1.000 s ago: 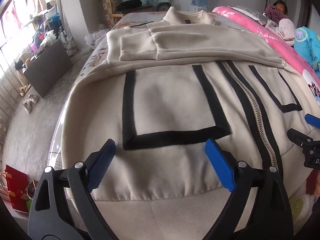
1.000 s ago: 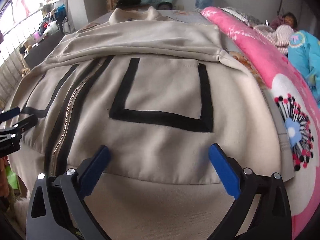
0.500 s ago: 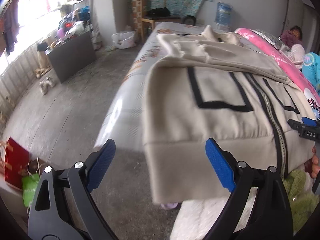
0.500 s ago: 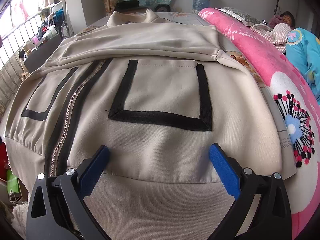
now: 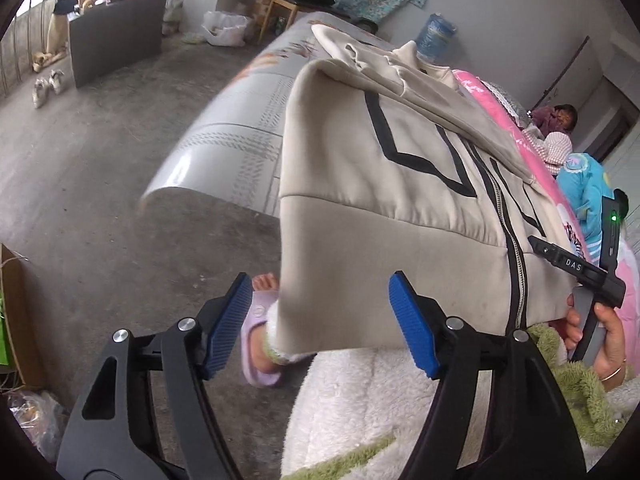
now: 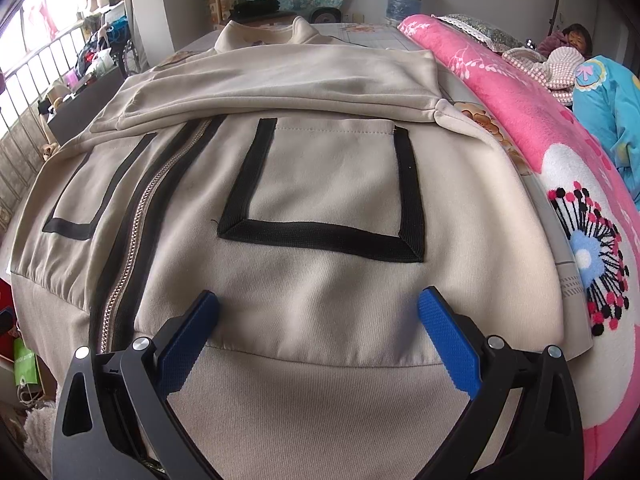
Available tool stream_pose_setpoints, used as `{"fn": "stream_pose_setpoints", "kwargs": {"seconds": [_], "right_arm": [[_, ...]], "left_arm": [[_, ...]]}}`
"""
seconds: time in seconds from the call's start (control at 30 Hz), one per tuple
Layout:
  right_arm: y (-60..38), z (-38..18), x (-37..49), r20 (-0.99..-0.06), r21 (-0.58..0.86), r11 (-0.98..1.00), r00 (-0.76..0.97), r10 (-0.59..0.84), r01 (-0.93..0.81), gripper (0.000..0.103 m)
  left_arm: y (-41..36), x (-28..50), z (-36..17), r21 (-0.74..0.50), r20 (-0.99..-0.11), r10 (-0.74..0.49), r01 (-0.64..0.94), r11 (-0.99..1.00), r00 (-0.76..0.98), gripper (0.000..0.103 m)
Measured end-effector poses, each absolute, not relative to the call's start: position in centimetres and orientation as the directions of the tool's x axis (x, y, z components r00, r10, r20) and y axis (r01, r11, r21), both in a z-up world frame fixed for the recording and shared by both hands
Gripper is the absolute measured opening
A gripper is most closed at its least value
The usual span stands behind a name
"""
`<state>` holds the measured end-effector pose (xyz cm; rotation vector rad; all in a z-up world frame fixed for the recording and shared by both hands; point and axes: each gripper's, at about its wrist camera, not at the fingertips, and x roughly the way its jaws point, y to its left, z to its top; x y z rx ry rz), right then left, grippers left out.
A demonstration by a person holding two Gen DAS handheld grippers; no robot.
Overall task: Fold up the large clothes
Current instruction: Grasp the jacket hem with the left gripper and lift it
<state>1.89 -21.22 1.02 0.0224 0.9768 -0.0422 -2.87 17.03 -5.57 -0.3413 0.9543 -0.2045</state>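
A large beige zip jacket with black pocket trim lies spread on the bed, sleeves folded across its chest. Its waistband hangs over the near bed edge. My left gripper is at the hem's left corner with its jaws closing. The corner of the band hangs between the blue pads, which do not press on it. My right gripper stands open over the waistband seam right of the zipper, gripping nothing. A hand holds its handle at the right of the left wrist view.
A pink flowered blanket runs along the bed's right side, with a person lying beyond it. A foot in a purple slipper stands on the grey floor. White fluffy fabric lies below the hem.
My left gripper has swung left from the pocket to the hem's left corner, rolled, and its jaws have narrowed. The right gripper has stayed put, open over the waistband.
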Motion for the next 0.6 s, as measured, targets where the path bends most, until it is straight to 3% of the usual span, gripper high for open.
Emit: {"fn": "stream_pose_setpoints", "kwargs": {"seconds": [0.27, 0.43, 0.6], "right_arm": [[-21.2, 0.9, 1.9, -0.827, -0.001, 0.999, 0.562, -0.024, 0.042, 0.097], [-21.3, 0.9, 1.9, -0.826, -0.001, 0.999, 0.563, -0.023, 0.039, 0.097], [-21.2, 0.9, 1.9, -0.825, -0.002, 0.999, 0.564, -0.025, 0.041, 0.097]], "left_arm": [[17.0, -0.2, -8.4, -0.513, -0.734, -0.443, 0.007, 0.859, 0.515, 0.066], [16.8, 0.4, -8.7, -0.539, -0.72, -0.467, 0.011, 0.842, 0.514, 0.066], [16.4, 0.5, -8.3, -0.54, -0.714, -0.471, 0.021, 0.842, 0.518, 0.055]]}}
